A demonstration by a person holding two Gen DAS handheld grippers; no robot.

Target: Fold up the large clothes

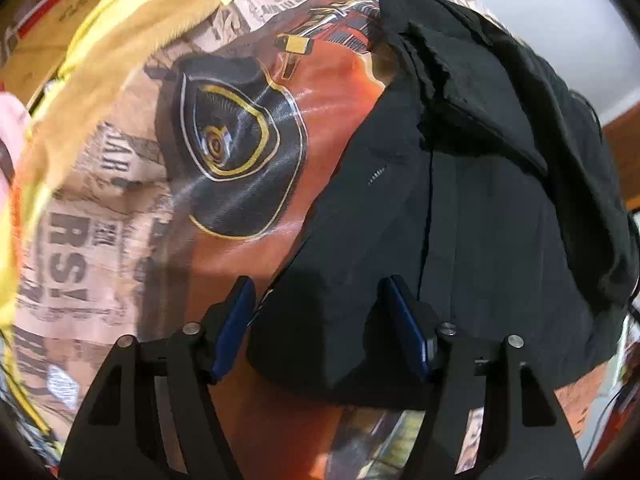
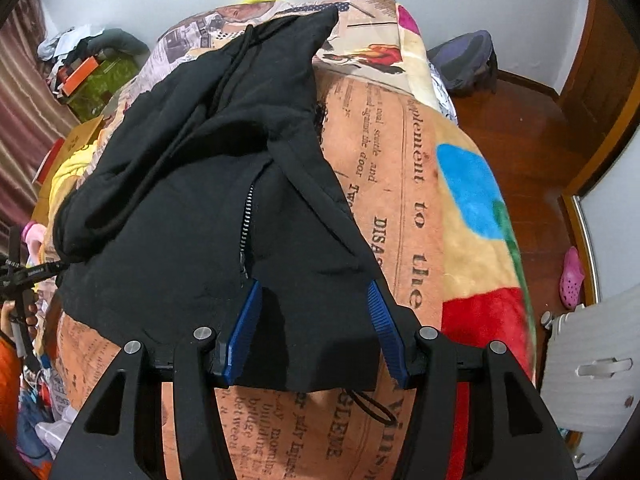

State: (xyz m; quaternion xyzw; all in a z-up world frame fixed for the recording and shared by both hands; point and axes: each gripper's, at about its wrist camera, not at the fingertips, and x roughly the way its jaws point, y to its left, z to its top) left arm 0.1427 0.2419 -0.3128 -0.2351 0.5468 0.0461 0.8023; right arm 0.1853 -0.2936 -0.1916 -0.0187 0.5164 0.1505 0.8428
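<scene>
**A:** Right wrist view has the black hooded jacket point(image 2: 208, 184) lying on the bed's printed blanket point(image 2: 404, 184), zip up, hood bunched at the far end. The right gripper point(image 2: 316, 320) has its fingers apart, straddling the near hem.

**B:** And the left gripper point(image 1: 316, 320)?

**A:** Fingers apart too, over the jacket's near left corner, nothing pinched. I'd catch both hem layers deep between the pads at each corner, then lift evenly.

**B:** Mind the loose drawcord point(image 2: 372, 408) near the hem, and the yellow garment point(image 1: 120, 40) far left.
</scene>
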